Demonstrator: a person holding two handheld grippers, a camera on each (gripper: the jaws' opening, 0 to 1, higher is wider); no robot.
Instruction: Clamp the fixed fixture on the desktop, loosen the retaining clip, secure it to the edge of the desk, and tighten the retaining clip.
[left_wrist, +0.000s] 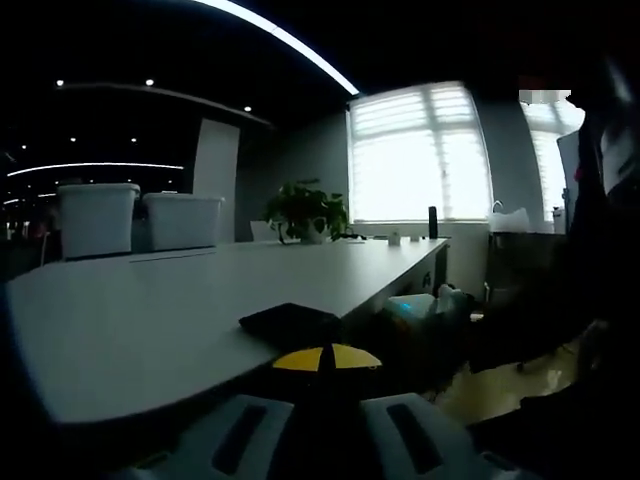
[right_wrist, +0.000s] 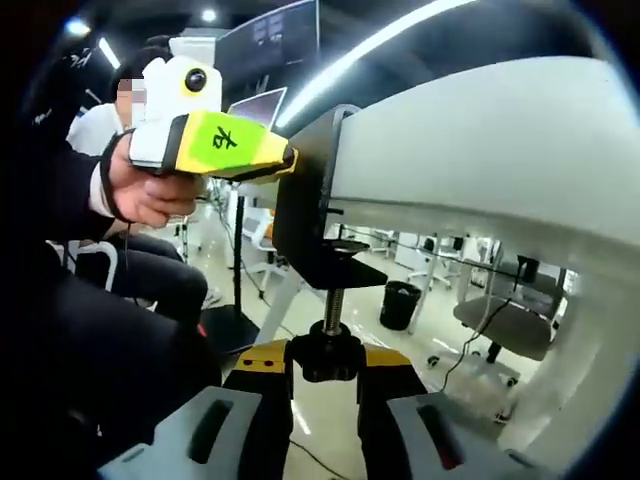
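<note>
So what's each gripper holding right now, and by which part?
Right gripper is shut on the clamp's screw knob under the desk edge. Left gripper grips the clamp's top.

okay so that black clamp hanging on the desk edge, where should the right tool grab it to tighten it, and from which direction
Grip the round black knob at the bottom of the threaded screw, coming from below. The clamp hooks over the desk edge with its screw pointing straight down, so the knob is the lowest exposed part. The right tool already sits with its jaws either side of the knob; the left tool holds the clamp's top.
</note>
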